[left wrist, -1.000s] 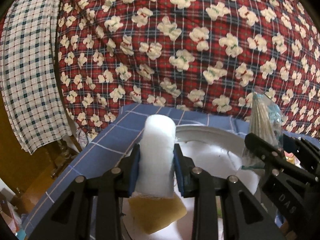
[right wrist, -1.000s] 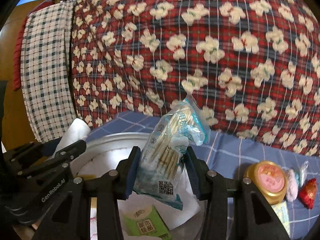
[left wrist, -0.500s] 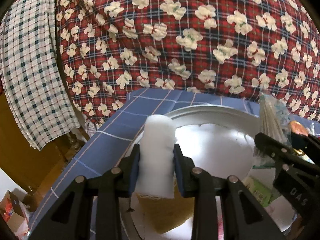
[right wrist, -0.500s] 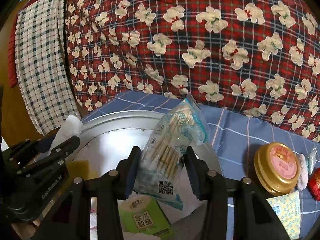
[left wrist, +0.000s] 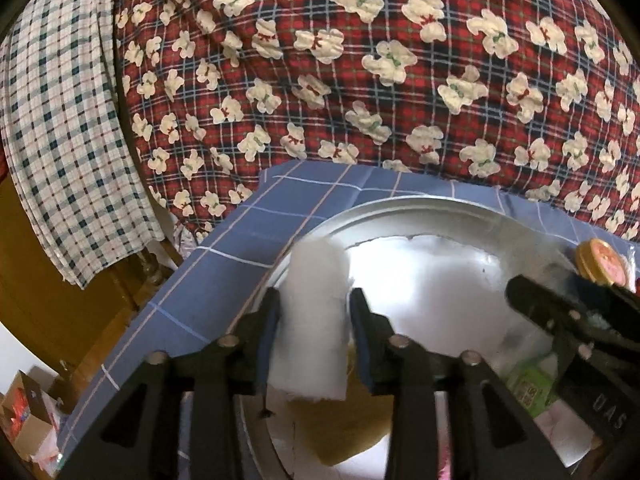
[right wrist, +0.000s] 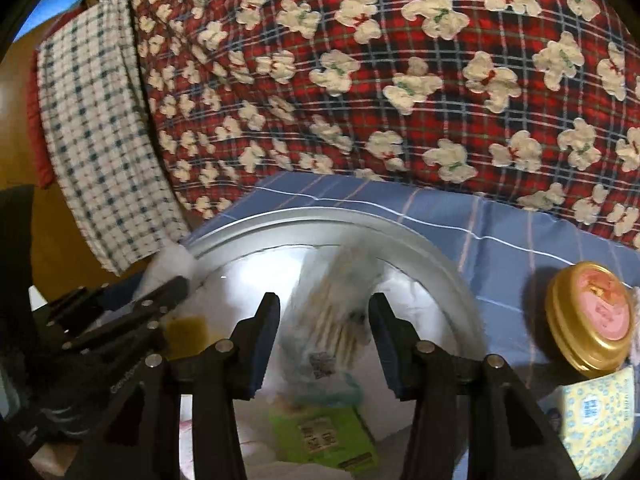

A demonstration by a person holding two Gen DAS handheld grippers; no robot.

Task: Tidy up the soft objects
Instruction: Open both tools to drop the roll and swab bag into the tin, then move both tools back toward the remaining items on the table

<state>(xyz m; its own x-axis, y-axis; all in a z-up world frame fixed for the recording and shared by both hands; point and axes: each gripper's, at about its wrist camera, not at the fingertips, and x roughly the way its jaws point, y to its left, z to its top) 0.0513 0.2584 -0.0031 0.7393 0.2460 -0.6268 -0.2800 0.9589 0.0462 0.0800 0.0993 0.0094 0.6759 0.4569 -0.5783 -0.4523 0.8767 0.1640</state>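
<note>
Clamped the white roll (left wrist: 310,352) in the left gripper (left wrist: 314,296), pads pressed to both flanks as far as could be told. Held it above the near-left rim of the metal basin (left wrist: 420,204), partly over the blue checked cloth (left wrist: 224,280) rather than squarely over the bowl.

Kept the roll upright in the grip: long axis along the fingers, top end pointing away from the camera toward the basin's far side, bottom end hanging below the pads.

Spread the right gripper (right wrist: 324,312) wide, gripping nothing. Caught the swab bag (right wrist: 334,336) only as a blur between the fingers, clear of both pads by the look of it, over the basin's middle and above the green packet (right wrist: 320,436). Ran its long axis roughly along the fingers, top leaning away and to the right; too smeared to say more.

Now the danger, judged from that position. Could have dropped the roll on the rim and had it topple outward onto the cloth, being round, tall and light. Could also have crushed it out of shape by squeezing harder. Needed shifting inward over the bowl before letting go. Might have knocked the two grippers together too, working so near each other.
</note>
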